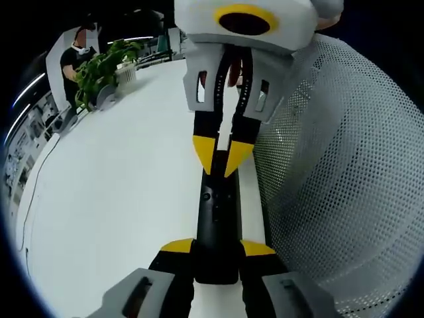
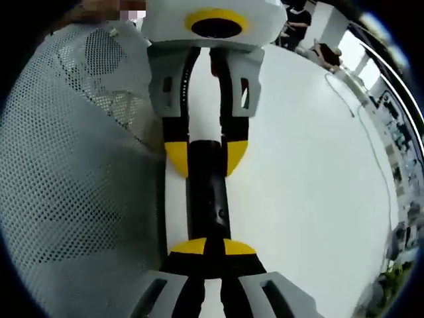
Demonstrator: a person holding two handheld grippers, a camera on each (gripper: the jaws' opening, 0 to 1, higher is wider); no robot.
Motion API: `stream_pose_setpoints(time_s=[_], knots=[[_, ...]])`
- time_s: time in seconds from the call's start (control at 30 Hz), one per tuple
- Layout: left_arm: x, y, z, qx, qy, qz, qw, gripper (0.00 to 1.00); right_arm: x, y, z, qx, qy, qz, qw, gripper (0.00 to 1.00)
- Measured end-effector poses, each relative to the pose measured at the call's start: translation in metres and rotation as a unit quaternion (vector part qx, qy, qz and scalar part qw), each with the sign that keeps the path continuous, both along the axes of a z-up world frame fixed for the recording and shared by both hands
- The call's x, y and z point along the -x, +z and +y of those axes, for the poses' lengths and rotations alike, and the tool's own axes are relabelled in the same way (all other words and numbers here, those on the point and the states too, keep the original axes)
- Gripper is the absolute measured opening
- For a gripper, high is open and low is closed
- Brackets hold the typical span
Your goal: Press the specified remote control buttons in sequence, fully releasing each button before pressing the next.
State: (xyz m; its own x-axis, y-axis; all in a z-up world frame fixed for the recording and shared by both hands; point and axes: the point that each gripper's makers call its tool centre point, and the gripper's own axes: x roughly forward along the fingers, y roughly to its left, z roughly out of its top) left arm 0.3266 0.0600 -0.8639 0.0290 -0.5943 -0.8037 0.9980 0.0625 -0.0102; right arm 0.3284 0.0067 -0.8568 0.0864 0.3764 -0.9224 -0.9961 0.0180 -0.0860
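Observation:
A slim black remote lies lengthwise over the white table. My left gripper is shut on its near end, one yellow-tipped jaw on each long side. My right gripper reaches in from the top of the left gripper view with its yellow tips together, resting on the remote's top face near the far end. In the right gripper view the same remote runs up from my shut right gripper to the left gripper, which clamps its far end.
A large white perforated mesh surface curves close beside the remote, also seen as the mesh. A green plant and a person are at the table's far end. A thin cable crosses the table.

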Motion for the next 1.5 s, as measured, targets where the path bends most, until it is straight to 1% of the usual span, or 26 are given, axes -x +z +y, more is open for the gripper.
stream_pose_setpoints(time_s=[0.03,0.07,0.1,0.2,0.23,0.27,0.43,0.47,0.5,0.53,0.57,0.6,0.63,0.7,0.73,0.8,0.9,1.0,1.23,1.3,1.33,1.47,1.5], knots=[[0.000,0.000,0.000,0.000,0.000,0.000,1.0000,0.26,0.000,0.000,0.001,-0.012,-0.021,0.011,0.9996,0.03],[0.000,0.000,0.000,0.000,0.000,0.000,1.0000,0.26,0.000,0.000,0.001,-0.021,-0.032,0.022,0.9990,0.03],[0.000,0.000,0.000,0.000,0.000,0.000,1.0000,0.26,-0.002,0.001,0.001,-0.024,-0.042,0.027,0.9985,0.03],[0.000,0.000,0.000,0.000,0.000,0.000,1.0000,0.26,-0.001,0.001,0.004,-0.030,-0.038,0.033,0.9983,0.05],[0.000,0.000,0.000,0.000,-0.001,0.000,1.0000,0.26,0.000,0.001,0.005,-0.020,-0.022,0.027,0.9992,0.05],[0.000,0.000,0.000,0.000,-0.001,0.000,1.0000,0.26,0.000,0.001,0.005,-0.017,-0.019,0.025,0.9994,0.05],[0.000,0.000,0.000,0.000,-0.001,0.000,1.0000,0.26,0.001,0.000,0.005,-0.010,-0.025,0.028,0.9992,0.05],[0.001,0.000,0.000,0.000,-0.001,0.000,1.0000,0.26,0.002,0.000,0.006,-0.004,-0.010,0.019,0.9997,0.05],[0.001,0.000,0.000,0.000,0.000,0.000,1.0000,0.26,0.003,-0.001,0.006,0.000,-0.017,0.017,0.9997,0.04],[0.001,0.001,0.000,0.000,0.000,0.000,1.0000,0.26,0.003,-0.001,0.006,0.004,-0.012,0.013,0.9998,0.04],[0.001,0.001,0.000,0.001,0.000,0.000,1.0000,0.26,0.001,-0.001,0.006,0.004,-0.014,0.016,0.9998,0.04],[0.001,0.001,0.000,0.001,0.000,0.000,1.0000,0.26,0.000,0.000,0.006,0.004,-0.024,0.024,0.9994,0.04],[0.001,0.001,0.000,0.001,0.001,0.000,1.0000,0.26,0.000,0.000,0.006,0.003,-0.032,0.029,0.9990,0.04],[0.001,0.001,0.000,0.000,0.000,0.000,1.0000,0.26,0.001,0.001,0.005,-0.004,-0.026,0.025,0.9993,0.04],[0.001,0.001,0.000,0.000,0.000,0.000,1.0000,0.26,0.001,0.001,0.005,-0.009,-0.015,0.015,0.9997,0.04],[0.001,0.001,0.000,0.000,0.000,0.000,1.0000,0.26,0.003,0.002,0.005,-0.016,-0.003,0.005,0.9999,0.05],[0.001,0.001,0.000,0.002,0.001,0.000,1.0000,0.26,0.000,0.003,0.006,-0.027,-0.016,0.014,0.9994,0.04],[0.000,0.001,0.000,0.002,0.001,0.000,1.0000,0.26,-0.001,0.003,0.009,-0.032,-0.018,0.023,0.9991,0.03],[0.000,0.001,0.000,0.002,0.001,0.000,1.0000,0.26,0.001,0.002,0.011,-0.015,0.010,0.025,0.9995,0.03],[0.000,0.001,0.000,0.003,0.001,0.000,1.0000,0.26,0.002,0.001,0.011,0.000,0.032,0.019,0.9993,0.03],[0.000,0.001,0.000,0.003,0.001,0.001,1.0000,0.26,0.002,0.000,0.011,0.010,0.043,0.021,0.9988,0.03],[0.000,0.000,0.000,0.004,0.001,0.001,1.0000,0.26,0.000,-0.001,0.011,0.027,0.015,0.052,0.9982,0.03],[0.000,0.000,0.000,0.004,0.001,0.001,1.0000,0.26,-0.001,-0.001,0.012,0.027,0.017,0.047,0.9984,0.03]])
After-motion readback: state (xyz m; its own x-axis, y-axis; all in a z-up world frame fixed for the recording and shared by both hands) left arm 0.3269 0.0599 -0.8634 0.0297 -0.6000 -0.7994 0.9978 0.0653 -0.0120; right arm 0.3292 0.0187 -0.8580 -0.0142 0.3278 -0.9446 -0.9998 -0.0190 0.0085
